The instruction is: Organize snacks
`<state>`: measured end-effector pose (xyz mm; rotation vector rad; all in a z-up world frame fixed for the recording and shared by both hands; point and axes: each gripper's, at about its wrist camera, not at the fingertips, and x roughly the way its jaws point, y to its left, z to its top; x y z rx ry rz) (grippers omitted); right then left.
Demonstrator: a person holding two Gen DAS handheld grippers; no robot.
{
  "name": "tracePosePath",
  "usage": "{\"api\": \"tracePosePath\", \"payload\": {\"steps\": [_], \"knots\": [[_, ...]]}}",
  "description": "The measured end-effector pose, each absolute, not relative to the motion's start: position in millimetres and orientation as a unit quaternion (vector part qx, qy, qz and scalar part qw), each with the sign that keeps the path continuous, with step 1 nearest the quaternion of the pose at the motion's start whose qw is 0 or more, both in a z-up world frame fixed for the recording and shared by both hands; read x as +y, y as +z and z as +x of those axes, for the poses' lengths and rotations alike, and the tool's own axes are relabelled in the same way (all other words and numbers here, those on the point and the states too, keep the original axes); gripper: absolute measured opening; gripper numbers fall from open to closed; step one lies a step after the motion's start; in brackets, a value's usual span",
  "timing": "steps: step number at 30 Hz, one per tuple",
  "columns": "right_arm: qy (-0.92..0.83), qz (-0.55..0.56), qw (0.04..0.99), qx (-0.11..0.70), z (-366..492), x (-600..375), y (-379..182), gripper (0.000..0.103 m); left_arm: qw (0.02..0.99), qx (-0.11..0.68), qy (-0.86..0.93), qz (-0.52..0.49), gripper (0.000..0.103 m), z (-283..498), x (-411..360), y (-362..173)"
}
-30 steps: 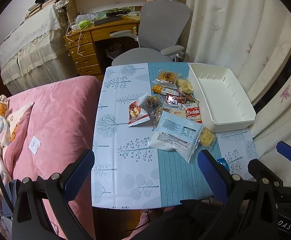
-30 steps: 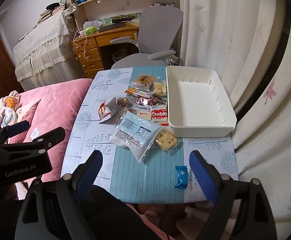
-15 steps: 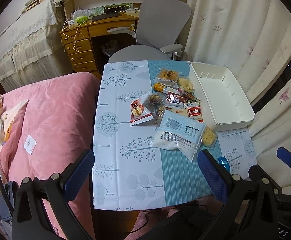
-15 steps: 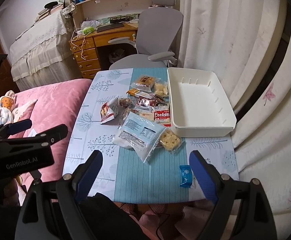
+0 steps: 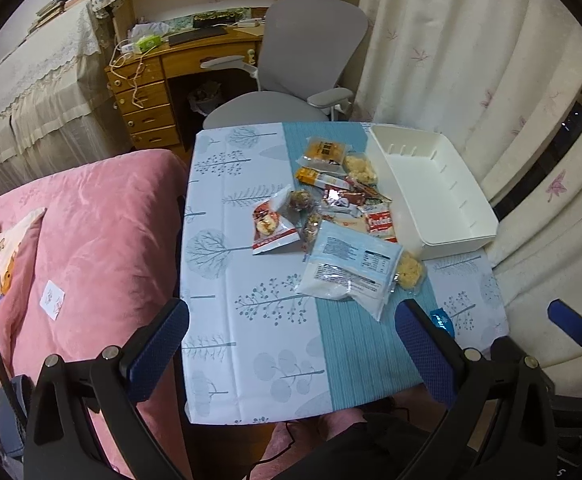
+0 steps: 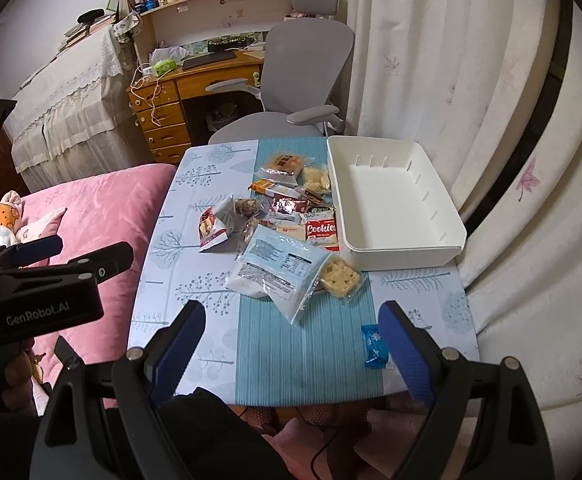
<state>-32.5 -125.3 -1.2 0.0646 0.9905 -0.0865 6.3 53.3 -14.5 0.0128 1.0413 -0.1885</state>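
Now we see the pink bed cover (image 5: 91, 232) filling the left side of the left wrist view, and the pale curtain (image 6: 471, 80) filling the right side of the right wrist view. At the upper middle a grey office chair (image 5: 291, 60) stands in front of a wooden desk (image 5: 171, 76). In the centre of both views is the table with its tree-print cloth (image 5: 227, 312), which has a blue striped band down its middle.

On the right part of the table sits the white bin (image 6: 387, 196), with nothing in it. Just left of the bin lies the pile of snacks (image 6: 287, 208), many packets touching and overlapping. The biggest is the clear bag with a white label (image 6: 279, 268), at the lower end of the pile. A red and white cookies pack (image 6: 322, 229) lies against the bin's left wall. A small packet of yellow pieces (image 6: 341, 276) touches the bin's near corner. The small blue wrapper (image 6: 373, 346) lies alone, apart from the pile, near the lower right edge of the table.

Our left gripper (image 5: 291, 352) and our right gripper (image 6: 291, 348) both hang above the near edge of the table, at the bottom of their views. The jaws of both are spread wide, with nothing between them.
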Motion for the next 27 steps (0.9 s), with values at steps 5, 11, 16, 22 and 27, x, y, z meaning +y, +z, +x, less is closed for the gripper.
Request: {"api": "tracePosePath", "payload": {"steps": [5,11,16,22,27], "knots": [[-0.049,0.035,0.875,0.480,-34.2,-134.3,-5.7,0.089,0.865,0.492,-0.101,0.005,0.102,8.5,45.2,-13.6],[-0.038,0.028,0.882,0.469,-29.8,-147.7,-15.3,0.088,0.858,0.504,-0.098,-0.005,0.102,20.1,34.8,-20.6],[-0.020,-0.001,0.884,0.467,-15.8,-166.1,-27.3,0.088,0.849,0.523,-0.077,-0.015,0.102,36.7,19.1,-29.2],[0.014,-0.022,0.886,0.462,7.1,-193.4,-42.2,0.088,0.838,0.543,-0.044,-0.027,0.102,60.4,-2.0,-41.0],[0.042,-0.033,0.881,0.469,24.0,-223.7,-62.9,0.088,0.820,0.571,-0.012,-0.038,0.102,81.6,-16.1,-66.2]]}}
